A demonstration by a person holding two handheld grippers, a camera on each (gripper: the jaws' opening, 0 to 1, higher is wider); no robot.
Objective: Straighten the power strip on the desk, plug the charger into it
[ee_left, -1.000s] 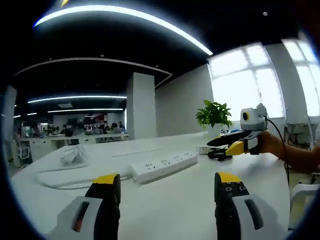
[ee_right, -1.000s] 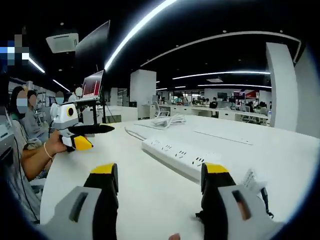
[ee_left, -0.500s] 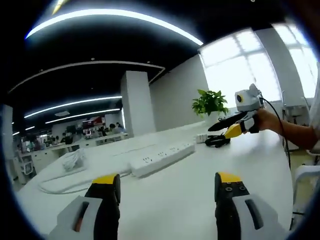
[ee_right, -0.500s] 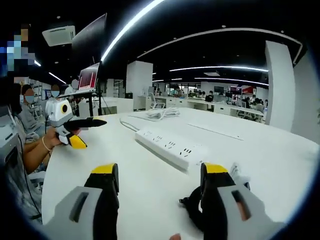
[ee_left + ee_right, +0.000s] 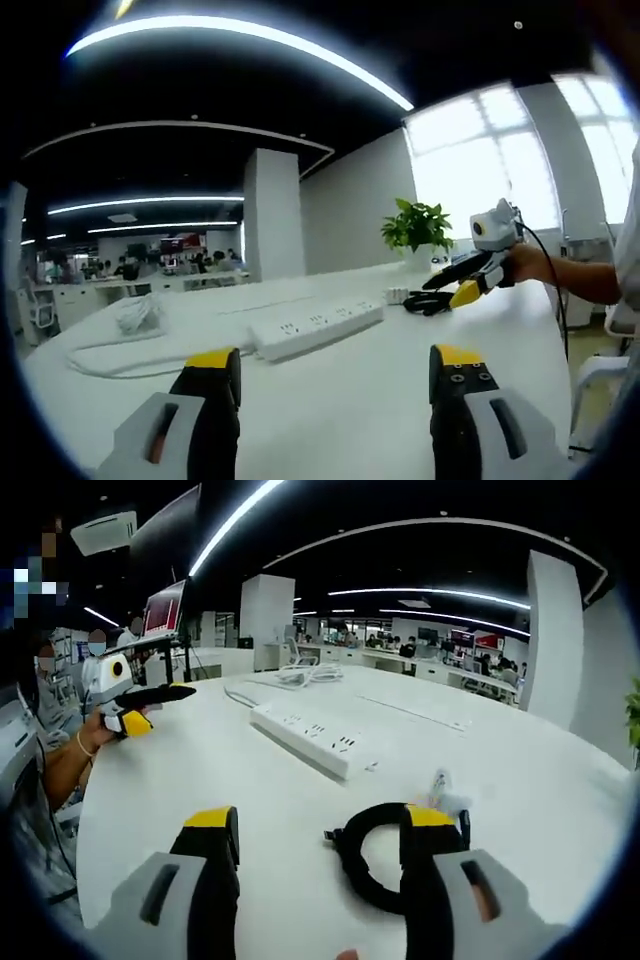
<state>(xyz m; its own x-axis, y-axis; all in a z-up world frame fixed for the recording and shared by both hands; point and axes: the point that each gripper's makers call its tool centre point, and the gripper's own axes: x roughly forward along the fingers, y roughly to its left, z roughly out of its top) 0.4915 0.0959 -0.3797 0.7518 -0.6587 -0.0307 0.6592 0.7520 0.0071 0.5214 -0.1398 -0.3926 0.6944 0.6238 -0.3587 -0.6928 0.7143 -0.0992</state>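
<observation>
**Both grippers open, nothing held**

The strip (image 5: 305, 738) lies mid-desk (image 5: 540, 780), the charger (image 5: 385, 855) with its looped black cable just before the right gripper (image 5: 318, 830). The left gripper (image 5: 334, 362) is also open, empty. The strip looks rigid and light; push its end. Grasp the charger body, not the soft cable.

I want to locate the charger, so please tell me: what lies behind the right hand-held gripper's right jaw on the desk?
A coiled black cable lies on the white desk, beside a small white charger. The jaw covers part of the coil, so its far side cannot be seen.
</observation>
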